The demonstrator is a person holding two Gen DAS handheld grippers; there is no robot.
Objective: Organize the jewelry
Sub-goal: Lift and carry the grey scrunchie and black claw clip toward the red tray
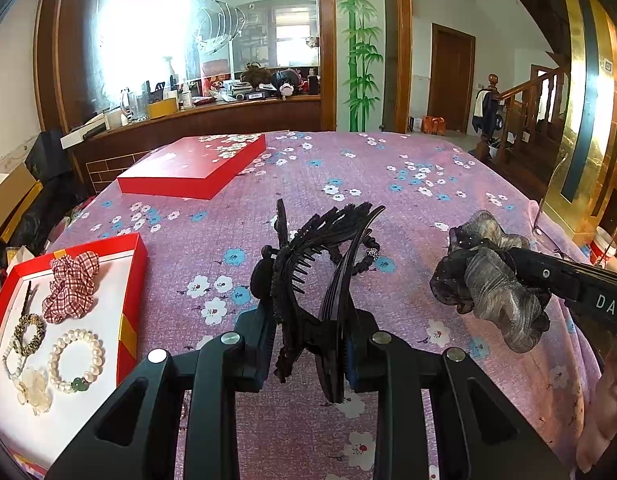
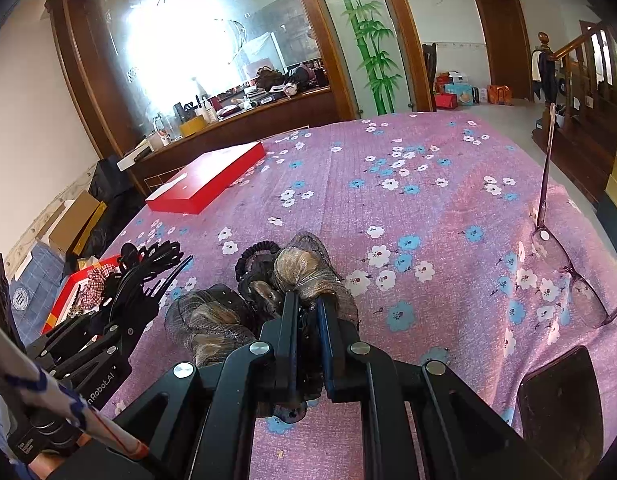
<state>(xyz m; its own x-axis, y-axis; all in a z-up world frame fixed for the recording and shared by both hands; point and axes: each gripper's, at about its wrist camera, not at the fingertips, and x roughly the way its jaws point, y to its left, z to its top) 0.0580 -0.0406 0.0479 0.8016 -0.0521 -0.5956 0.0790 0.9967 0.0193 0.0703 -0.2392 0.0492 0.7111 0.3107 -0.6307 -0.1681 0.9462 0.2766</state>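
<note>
My left gripper (image 1: pixel 310 344) is shut on a black hair claw clip (image 1: pixel 304 264), which stands up between its fingers above the pink floral tablecloth (image 1: pixel 388 200). From the right comes my right gripper (image 1: pixel 520 264), shut on a grey-brown sheer scrunchie (image 1: pixel 492 280). The right wrist view shows that scrunchie (image 2: pixel 304 268) bunched around the right gripper (image 2: pixel 308 312), with the left gripper (image 2: pixel 124 308) and claw clip (image 2: pixel 152 260) at the left. A red tray (image 1: pixel 134 280) at the left holds a checked scrunchie (image 1: pixel 70 286), a pearl bracelet (image 1: pixel 76 360), a leopard hair tie (image 1: pixel 28 334) and a white flower piece (image 1: pixel 32 390).
A red lid (image 1: pixel 196 164) lies at the far left of the table. A black beaded hair tie (image 1: pixel 360 256) rests on the cloth behind the claw clip. Glasses (image 2: pixel 568 276) and a dark flat object (image 2: pixel 560 400) lie at the right edge. A cluttered wooden counter stands beyond.
</note>
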